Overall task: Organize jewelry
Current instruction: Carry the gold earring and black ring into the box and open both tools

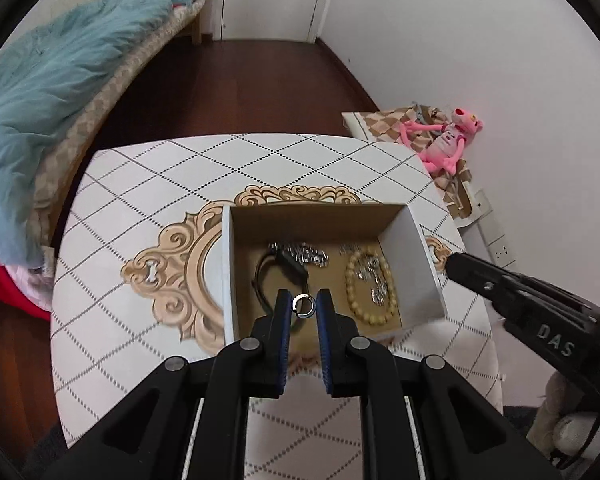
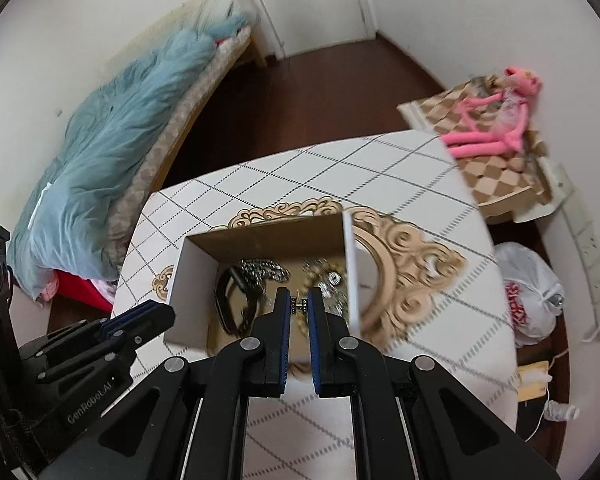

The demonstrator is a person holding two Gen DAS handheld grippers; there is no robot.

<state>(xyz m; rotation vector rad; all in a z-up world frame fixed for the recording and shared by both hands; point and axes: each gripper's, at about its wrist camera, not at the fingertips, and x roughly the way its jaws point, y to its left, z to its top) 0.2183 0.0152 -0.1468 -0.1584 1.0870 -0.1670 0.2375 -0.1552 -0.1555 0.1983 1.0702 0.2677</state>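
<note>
Currently the left gripper [image 1: 304, 306] is hanging over the near end of an open cardboard box [image 1: 420, 258], its blue-padded jaws nearly closed on a small silver ring [image 1: 303, 305] that sits pinched between the pads [image 1: 285, 308]. In the right wrist view the right gripper [image 2: 299, 307] is likewise standing above the box [image 2: 188, 280], jaws drawn almost together and pinching a small dark stud-like piece [image 2: 299, 306] between the pads [image 2: 286, 312]; the piece is too small to identify further.

The box is resting on a white tablecloth [image 1: 148, 184] with a dotted diamond grid and a gold ornamental frame print [image 1: 180, 276]. Lying on the box floor: a black band [image 1: 268, 276] at the left, a silver chain [image 1: 304, 258] at the far middle, a cream beaded bracelet [image 1: 370, 284] at the right with small silver pieces [image 1: 374, 280] inside its loop.

In the left wrist view the right gripper [image 1: 454, 266] is showing at the right, its tip just beside the box's right wall. In the right wrist view the left gripper [image 2: 156, 314] is appearing at the left, near the box's left wall.

Beyond the table: a bed with a pale blue blanket [image 1: 56, 80], dark wood floor [image 1: 236, 88], and a pink plush toy [image 1: 448, 140] lying on a checkered cushion [image 2: 500, 168]. A white plastic bag [image 2: 528, 292] is sitting on the floor to the right of the table.
</note>
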